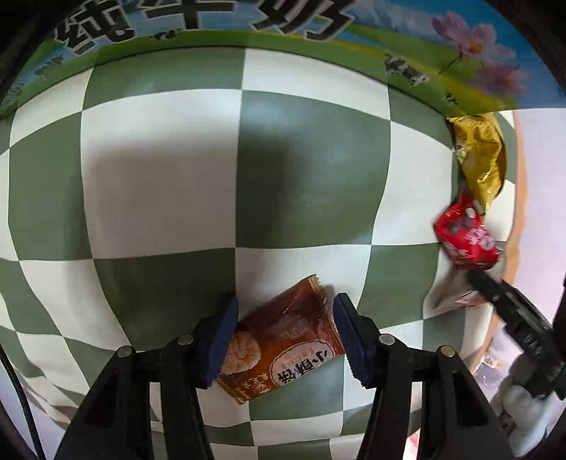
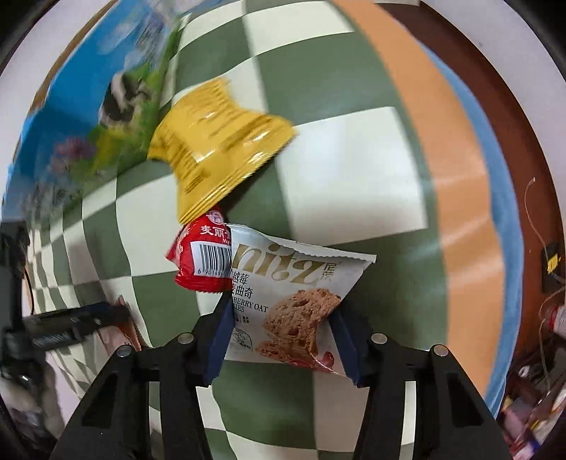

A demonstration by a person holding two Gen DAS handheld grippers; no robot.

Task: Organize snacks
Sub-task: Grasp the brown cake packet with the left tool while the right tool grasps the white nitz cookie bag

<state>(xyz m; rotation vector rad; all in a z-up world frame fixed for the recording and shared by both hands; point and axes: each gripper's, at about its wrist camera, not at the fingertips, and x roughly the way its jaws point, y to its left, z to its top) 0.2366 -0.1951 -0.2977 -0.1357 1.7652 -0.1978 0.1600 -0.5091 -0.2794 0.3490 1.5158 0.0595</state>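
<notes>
My left gripper [image 1: 284, 336] points down at a green-and-white checked cloth [image 1: 159, 177], and its blue pads press both sides of a brown snack packet [image 1: 293, 329] that lies on the cloth. My right gripper [image 2: 283, 339] is shut on a white oat-cookie packet [image 2: 293, 283], which crumples between the pads. Behind that packet, a red packet [image 2: 201, 262] with a barcode and a gold packet [image 2: 219, 141] lie touching each other. In the left wrist view the same red packet [image 1: 467, 237] and gold packet [image 1: 481, 155] sit at the right edge.
A printed milk carton box [image 1: 318, 21] with cows and flowers stands along the far side of the cloth, also seen as the milk box [image 2: 106, 88] in the right wrist view. Beyond the cloth lies an orange tabletop [image 2: 424, 106]. Cluttered items [image 2: 537, 407] sit past the table edge.
</notes>
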